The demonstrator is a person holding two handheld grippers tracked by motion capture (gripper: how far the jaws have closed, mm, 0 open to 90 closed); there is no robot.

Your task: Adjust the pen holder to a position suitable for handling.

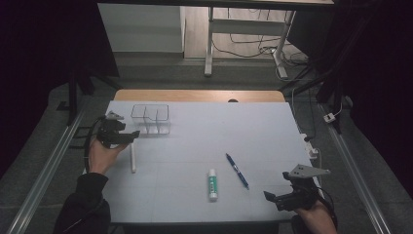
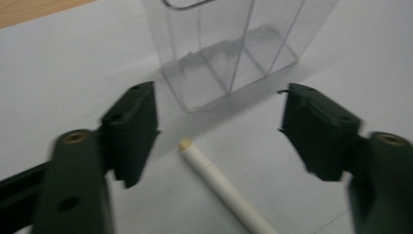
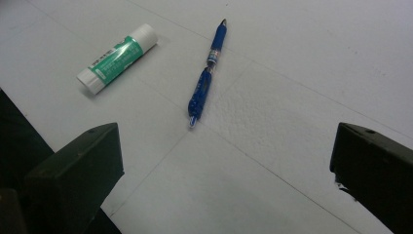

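left gripper [image 2: 219,131] open, jaws straddling the tip of the white pen [image 2: 221,187] without pressing on it; right gripper [image 3: 224,170] wide open and empty at lower right of the high view. white pen lying flat at left of centre in the high view [image 1: 132,158], just below the clear divided organizer [image 1: 150,118]. best to sink lower and slide further along the barrel before closing, since a pinch at the very tip would likely let it swing. worth squaring the jaws across the barrel, then lifting clear of the organizer wall. blue pen [image 3: 205,73] and glue stick [image 3: 117,57] waiting ahead of the right gripper.
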